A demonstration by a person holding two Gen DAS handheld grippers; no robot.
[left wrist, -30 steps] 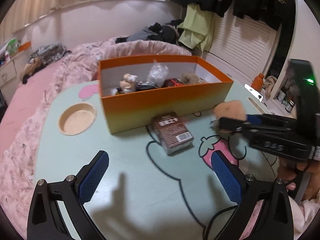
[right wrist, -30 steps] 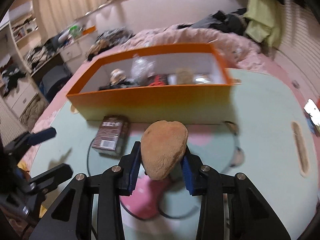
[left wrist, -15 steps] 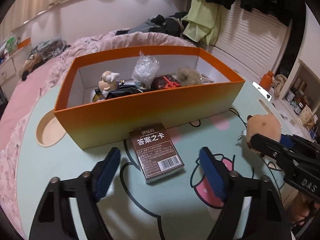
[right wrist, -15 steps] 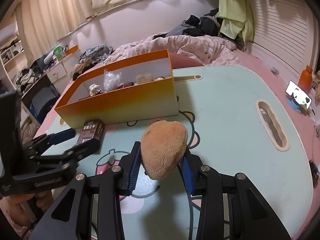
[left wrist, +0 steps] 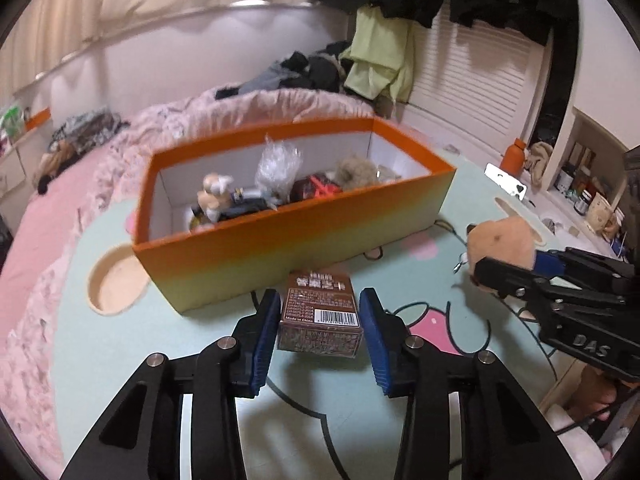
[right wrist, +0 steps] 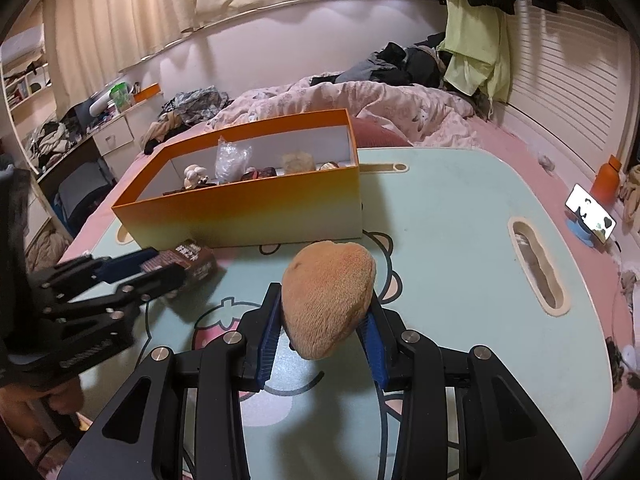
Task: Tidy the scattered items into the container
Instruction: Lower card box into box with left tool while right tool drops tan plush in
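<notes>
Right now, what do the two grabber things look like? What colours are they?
Both grabbers are black, angular frames with cut-out holes and shiny silver bolts. The left gripper has blue ribbed pads inside its fingers, and the right gripper has the same. From the side, the right one shows the white letters DAS. A bit of bare hand shows beneath it.

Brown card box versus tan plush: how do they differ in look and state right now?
The brown card box is hard-edged and printed with a barcode; the tan plush is rounded and fuzzy. The box sits between the left claw pads, its grip unclear; the plush is pinched by the right claw, off the table. Both remain outside the orange container.
</notes>
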